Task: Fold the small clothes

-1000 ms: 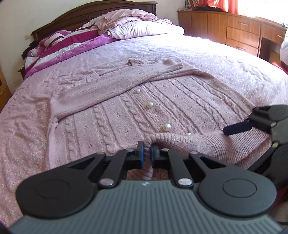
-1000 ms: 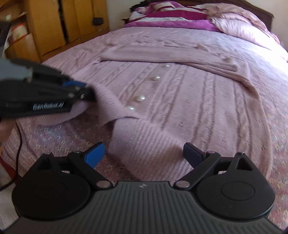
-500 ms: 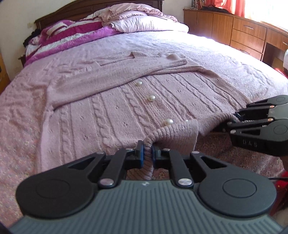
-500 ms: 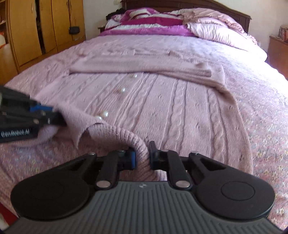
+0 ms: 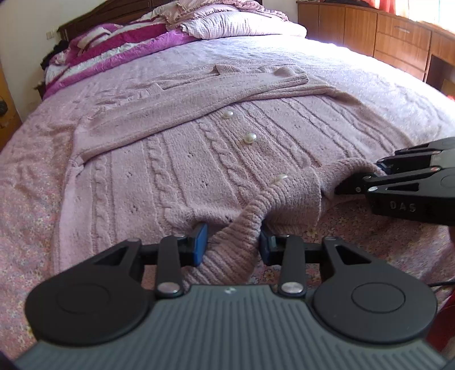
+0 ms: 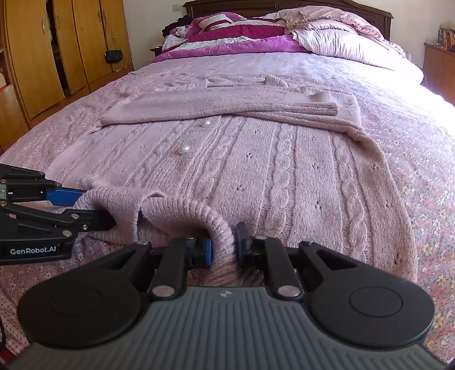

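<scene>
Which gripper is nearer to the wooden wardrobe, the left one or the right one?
Left. The left gripper is on the wardrobe side of the cardigan hem; the right gripper is farther along.

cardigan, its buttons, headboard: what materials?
Cardigan: soft chunky pink knit, cable ribs visible, likely wool or acrylic. Buttons: glossy pearl-look domes, probably plastic. Headboard: dark wood, smooth finish.
</scene>
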The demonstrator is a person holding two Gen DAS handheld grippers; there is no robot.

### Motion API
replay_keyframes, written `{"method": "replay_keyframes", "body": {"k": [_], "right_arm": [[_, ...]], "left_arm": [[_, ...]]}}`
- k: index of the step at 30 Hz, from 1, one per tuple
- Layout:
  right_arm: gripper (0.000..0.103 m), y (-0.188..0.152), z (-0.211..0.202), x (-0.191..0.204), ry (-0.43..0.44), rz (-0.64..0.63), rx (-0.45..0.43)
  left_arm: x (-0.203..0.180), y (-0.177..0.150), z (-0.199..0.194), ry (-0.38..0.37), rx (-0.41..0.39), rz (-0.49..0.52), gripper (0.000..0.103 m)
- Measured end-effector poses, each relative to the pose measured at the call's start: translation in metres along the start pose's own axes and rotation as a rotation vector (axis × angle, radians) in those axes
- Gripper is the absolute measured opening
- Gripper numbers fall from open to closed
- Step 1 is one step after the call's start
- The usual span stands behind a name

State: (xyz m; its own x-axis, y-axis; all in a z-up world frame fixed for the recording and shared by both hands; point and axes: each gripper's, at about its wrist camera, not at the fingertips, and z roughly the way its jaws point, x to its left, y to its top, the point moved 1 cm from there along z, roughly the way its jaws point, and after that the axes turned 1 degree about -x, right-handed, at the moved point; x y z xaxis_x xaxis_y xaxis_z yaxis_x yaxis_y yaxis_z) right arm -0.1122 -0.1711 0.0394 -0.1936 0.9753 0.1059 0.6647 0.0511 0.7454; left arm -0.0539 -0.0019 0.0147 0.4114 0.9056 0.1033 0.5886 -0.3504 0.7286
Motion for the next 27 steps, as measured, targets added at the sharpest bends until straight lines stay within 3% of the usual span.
{"method": "replay_keyframes", "body": {"k": [1,11,15,19,27], "right_arm": [[0.024,-0.001,0.001,-0.001,0.012,0.005,0.002],[0.027,-0.005,0.002,-0.008,0.054,0.06,-0.009],[0.027,-0.007,-0.003,-0.004,0.045,0.051,-0.036],[0.027,-0.005,-0.01,-0.001,0.047,0.038,-0.058],[0.015,0.001,-0.026,-0.002,0.059,0.066,-0.119]], "left_arm": [[-0.002,-0.001,0.001,0.009,-0.003,0.01,0.041],[0.0,0.001,0.001,0.013,-0.002,-0.036,0.039],[-0.002,0.003,-0.007,-0.019,-0.039,-0.024,0.016],[-0.002,0.006,-0.012,-0.029,-0.057,-0.029,0.012],[0.007,0.018,-0.031,-0.055,-0.123,-0.074,0.011]]}}
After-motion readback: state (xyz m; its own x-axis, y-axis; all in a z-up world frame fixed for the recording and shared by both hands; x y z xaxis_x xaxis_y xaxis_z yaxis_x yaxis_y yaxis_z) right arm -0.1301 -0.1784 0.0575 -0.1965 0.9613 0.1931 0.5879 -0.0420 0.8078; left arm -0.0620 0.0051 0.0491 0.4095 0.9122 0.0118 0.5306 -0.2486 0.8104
